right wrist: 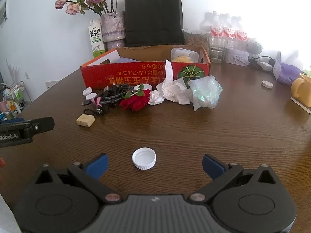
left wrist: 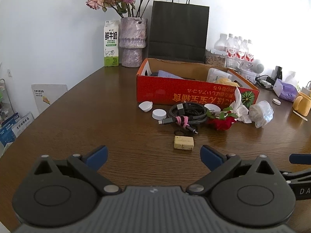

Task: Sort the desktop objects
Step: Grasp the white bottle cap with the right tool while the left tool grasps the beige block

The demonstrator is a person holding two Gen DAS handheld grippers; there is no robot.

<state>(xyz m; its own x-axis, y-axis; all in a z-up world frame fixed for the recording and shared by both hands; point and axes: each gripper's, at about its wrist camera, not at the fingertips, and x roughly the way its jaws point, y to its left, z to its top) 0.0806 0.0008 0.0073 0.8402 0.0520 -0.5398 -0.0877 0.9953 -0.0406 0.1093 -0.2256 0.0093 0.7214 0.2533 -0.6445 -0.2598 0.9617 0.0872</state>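
White bottle cap (right wrist: 144, 158) lies open side up on the brown worktop (right wrist: 194, 136), between the spread blue fingers (right wrist: 98, 165) of the right tool (right wrist: 154, 165), not touched. Right tool wide open, holding nothing. Left tool (left wrist: 153, 155) also wide open and empty, low over the worktop, with a beige soap-like block (left wrist: 183, 143) just ahead of it, apart from the fingers.

Behind the block: clutter pile near the front wall of the red cardboard box (left wrist: 175, 91). Pile has a coiled braided cable (left wrist: 186, 114) with pink tie, two white caps (left wrist: 159, 114) left of it, a red rose (left wrist: 221, 121), crumpled tissue (left wrist: 240, 106), and a crinkled clear plastic wrap (left wrist: 261, 114). Box holds a purple cloth, a clear container and something yellow, only partly visible.

Back by the wall: milk carton (left wrist: 111, 43), purple vase (left wrist: 133, 41) with dried roses, black paper bag (left wrist: 177, 33), pack of water bottles (left wrist: 238, 48). Far right: yellow mug (right wrist: 301, 91) and another white cap (right wrist: 266, 84).
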